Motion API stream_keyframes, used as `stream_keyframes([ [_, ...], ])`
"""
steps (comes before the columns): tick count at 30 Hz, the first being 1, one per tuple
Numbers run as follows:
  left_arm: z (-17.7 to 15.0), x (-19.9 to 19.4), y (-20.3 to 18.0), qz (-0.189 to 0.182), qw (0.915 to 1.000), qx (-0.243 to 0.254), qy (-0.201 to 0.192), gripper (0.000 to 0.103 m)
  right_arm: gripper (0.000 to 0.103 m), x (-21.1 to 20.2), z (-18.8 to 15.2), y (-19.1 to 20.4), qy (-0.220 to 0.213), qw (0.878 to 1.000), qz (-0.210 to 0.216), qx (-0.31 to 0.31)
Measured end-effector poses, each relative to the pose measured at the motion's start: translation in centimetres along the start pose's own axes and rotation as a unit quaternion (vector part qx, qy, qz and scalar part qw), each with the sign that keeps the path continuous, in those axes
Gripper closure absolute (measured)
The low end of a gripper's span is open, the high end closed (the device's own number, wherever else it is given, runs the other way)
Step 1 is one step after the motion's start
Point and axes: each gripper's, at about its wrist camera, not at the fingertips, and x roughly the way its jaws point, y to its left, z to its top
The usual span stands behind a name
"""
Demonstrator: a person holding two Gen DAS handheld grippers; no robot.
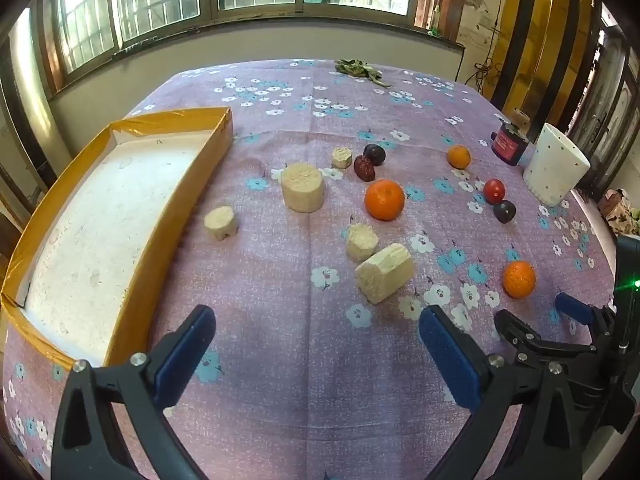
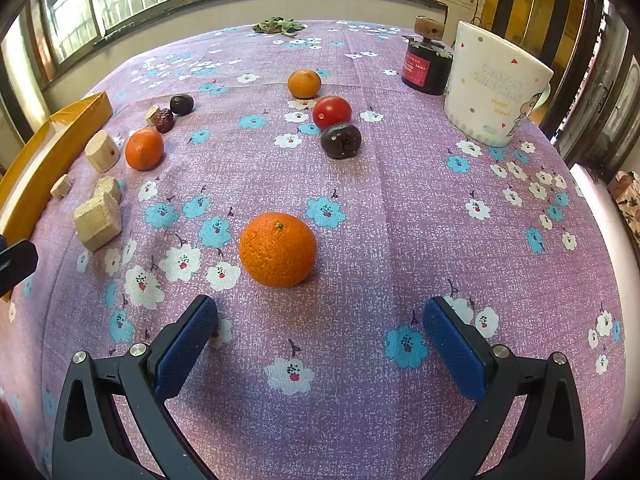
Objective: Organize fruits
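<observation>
Fruits are scattered over the cloth (image 2: 400, 208): in the right wrist view an orange (image 2: 278, 249) lies just ahead of the right gripper (image 2: 320, 320), at lower centre of the frame. A second orange (image 2: 144, 148) sits at mid left and a third (image 2: 304, 83) at upper centre. A tomato (image 2: 331, 112) touches a dark plum (image 2: 341, 140) just below it. Another plum (image 2: 182, 104) and a wrinkled date (image 2: 164, 120) lie at upper left.

The fingers of both grippers are held wide apart, with nothing between them. The left gripper (image 1: 316, 332) hangs over bare cloth, with the tray (image 1: 72, 216) at the left of its frame.

The near orange is judged light, firm and round, with a pebbled skin that should hold well against the blue textured pads (image 2: 186, 344). It is best taken across its widest part, so that it cannot roll out. The tomato is smooth and glossy, probably soft and easily bruised. The plums appear smooth and likely to slip.

The pale blocks (image 1: 303, 187) look rough and fibrous, as cut cylinders and chunks. The tray is a shallow box with yellow taped walls and a white floor. A white mug (image 2: 492, 92) and a dark jar (image 2: 424, 70) stand at upper right.
</observation>
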Motion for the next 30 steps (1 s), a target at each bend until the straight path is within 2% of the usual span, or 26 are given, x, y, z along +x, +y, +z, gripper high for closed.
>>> stream_keyframes([
  [5,0.3,0.3,0.5,0.011,0.9998,-0.015,-0.002,0.0,0.0,0.0,0.0,0.0,0.0,1.0,0.0,0.0],
  [9,0.3,0.0,1.3,0.008,0.9998,-0.014,-0.012,0.0,0.0,0.0,0.0,0.0,0.0,1.0,0.0,0.0],
  [16,0.2,0.1,1.1,0.022,0.9996,-0.01,-0.017,0.0,0.0,0.0,0.0,0.0,0.0,1.0,0.0,0.0],
  [30,-0.2,0.6,2.3,0.049,0.9987,-0.013,-0.005,0.0,0.0,0.0,0.0,0.0,0.0,1.0,0.0,0.0],
])
